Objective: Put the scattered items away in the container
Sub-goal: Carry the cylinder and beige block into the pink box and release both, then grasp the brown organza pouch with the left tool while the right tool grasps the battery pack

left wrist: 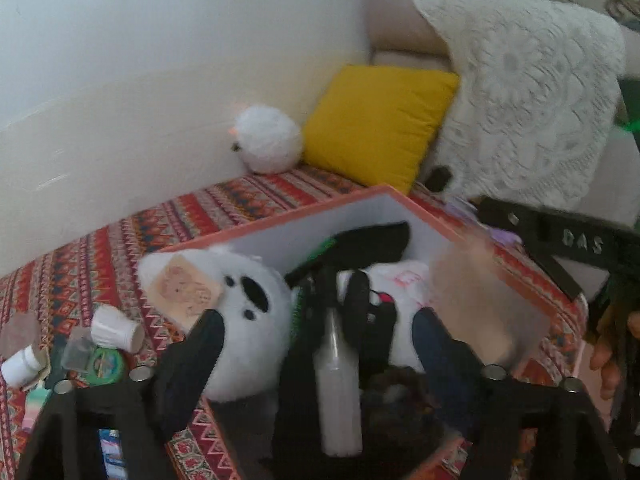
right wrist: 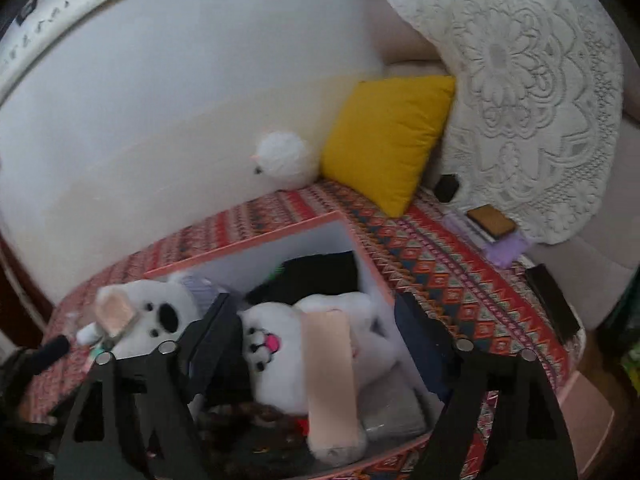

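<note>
A pink-rimmed box (left wrist: 280,226) (right wrist: 248,245) with white inner walls sits on the patterned cloth. Inside lie a white bunny plush (right wrist: 280,364) with long pink ears, dark clothing (right wrist: 320,276) and a clear spray bottle (left wrist: 338,396). A white plush with a black nose (left wrist: 248,320) (right wrist: 160,316) leans over the box's left rim. My left gripper (left wrist: 318,318) is open above the box, with the bottle standing between its fingers untouched. Over the bunny my right gripper (right wrist: 312,300) is also open. Outside the box at the left lie a paper cup (left wrist: 116,328), a white pill bottle (left wrist: 22,366) and a green tin (left wrist: 106,364).
A yellow cushion (left wrist: 376,124) and a white fluffy toy (left wrist: 268,140) rest against the wall behind the box. A lace-covered sofa arm (right wrist: 528,100) stands at the right. A brown wallet (right wrist: 490,220) on purple items and a black flat device (right wrist: 554,306) lie on the cloth's right side.
</note>
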`<state>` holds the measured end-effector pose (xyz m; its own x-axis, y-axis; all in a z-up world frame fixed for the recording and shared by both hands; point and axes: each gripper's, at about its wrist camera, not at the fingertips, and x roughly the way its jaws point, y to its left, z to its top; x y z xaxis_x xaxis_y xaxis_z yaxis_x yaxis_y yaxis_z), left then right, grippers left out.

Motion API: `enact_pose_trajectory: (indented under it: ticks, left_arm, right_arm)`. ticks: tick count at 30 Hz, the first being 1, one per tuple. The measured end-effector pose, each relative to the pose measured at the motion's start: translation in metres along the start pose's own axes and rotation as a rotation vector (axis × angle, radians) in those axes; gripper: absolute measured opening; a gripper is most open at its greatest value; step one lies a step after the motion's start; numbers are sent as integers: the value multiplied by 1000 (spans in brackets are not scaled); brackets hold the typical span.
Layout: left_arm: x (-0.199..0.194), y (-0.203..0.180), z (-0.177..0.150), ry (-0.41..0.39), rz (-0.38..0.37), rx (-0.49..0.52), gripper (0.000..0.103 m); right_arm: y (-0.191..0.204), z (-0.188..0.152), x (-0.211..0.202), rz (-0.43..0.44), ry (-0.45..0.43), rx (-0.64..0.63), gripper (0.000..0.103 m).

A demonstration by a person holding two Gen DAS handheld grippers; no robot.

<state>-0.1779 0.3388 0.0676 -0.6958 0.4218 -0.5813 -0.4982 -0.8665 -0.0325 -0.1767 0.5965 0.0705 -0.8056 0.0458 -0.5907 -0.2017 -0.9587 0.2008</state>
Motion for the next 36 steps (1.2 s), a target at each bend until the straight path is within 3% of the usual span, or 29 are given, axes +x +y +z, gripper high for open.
enact_pose_trajectory:
  ticks: [7, 11, 12, 15, 17, 19, 21, 23, 27, 30, 34, 36]
  left_arm:
    - [-32, 54, -8, -38, 82, -107, 87]
    - [-54, 102, -36, -29, 174, -174, 88]
    - [-59, 116, -44, -22, 201, -189, 88]
    - [-72, 166, -83, 33, 294, -258, 89]
    - [-72, 201, -115, 86, 337, -331, 88]
    - [-66, 238, -149, 159, 362, -438, 88]
    - [-55, 262, -170, 217, 379, -546, 88]
    - [-41, 275, -181, 238, 346, -633, 88]
    - [-5, 286, -193, 276, 267, -708, 88]
    - [24, 287, -193, 313, 278, -703, 88]
    - [55, 279, -186, 310, 363, -619, 91]
    - [63, 268, -180, 297, 373, -529, 56]
  right_arm:
    - [20, 3, -29, 97, -93, 8, 85]
    - [74, 4, -54, 237, -133, -61, 88]
    - [93, 1, -57, 262, -134, -98, 92]
    - [149, -11, -61, 364, -124, -208, 97]
    - [189, -24, -55, 484, -67, -233, 97]
    - [229, -45, -34, 622, 56, -204, 98]
    - [262, -71, -6, 688, 195, -192, 99]
    - [290, -95, 15, 681, 299, -206, 99]
    - [316, -120, 42, 590, 356, -239, 99]
    - [314, -124, 57, 563, 376, -226, 99]
    - [303, -124, 75, 523, 388, -207, 99]
    - [299, -125, 85, 510, 404, -208, 99]
